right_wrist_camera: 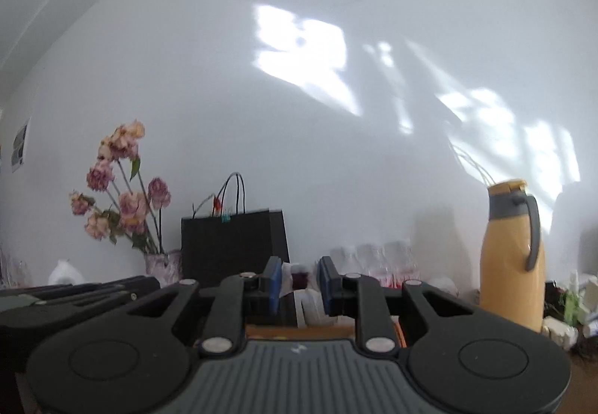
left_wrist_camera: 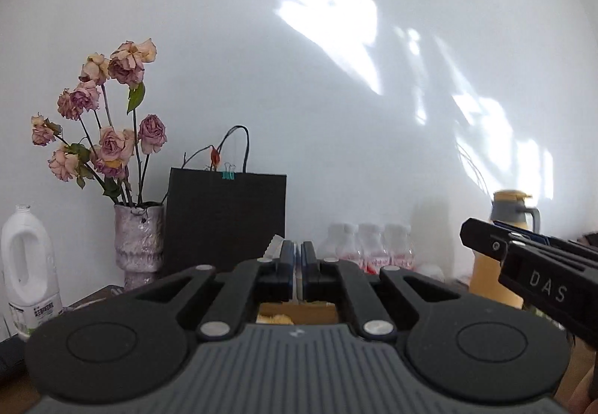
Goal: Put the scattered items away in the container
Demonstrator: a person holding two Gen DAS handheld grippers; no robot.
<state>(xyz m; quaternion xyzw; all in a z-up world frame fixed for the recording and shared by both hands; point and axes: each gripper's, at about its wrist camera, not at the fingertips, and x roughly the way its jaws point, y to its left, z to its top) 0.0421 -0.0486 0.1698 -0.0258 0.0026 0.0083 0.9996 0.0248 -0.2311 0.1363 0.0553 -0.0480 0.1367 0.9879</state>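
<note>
My left gripper (left_wrist_camera: 298, 264) is shut, its blue pads nearly touching, with nothing seen between them. It points level toward the back wall. Below it a cardboard container (left_wrist_camera: 299, 313) shows through the linkage, with something yellow inside. My right gripper (right_wrist_camera: 299, 283) is open and empty, held level; it also shows from the side in the left wrist view (left_wrist_camera: 486, 238). A brown container edge (right_wrist_camera: 299, 331) lies under it. The left gripper's body shows at the left edge of the right wrist view (right_wrist_camera: 74, 296). The scattered items are hidden below both views.
Against the white wall stand a vase of dried roses (left_wrist_camera: 138, 242), a black paper bag (left_wrist_camera: 224, 219), a white plastic jug (left_wrist_camera: 30, 272), several small bottles (left_wrist_camera: 370, 246) and a yellow thermos (right_wrist_camera: 512, 257). Small clutter (right_wrist_camera: 568, 313) lies at the far right.
</note>
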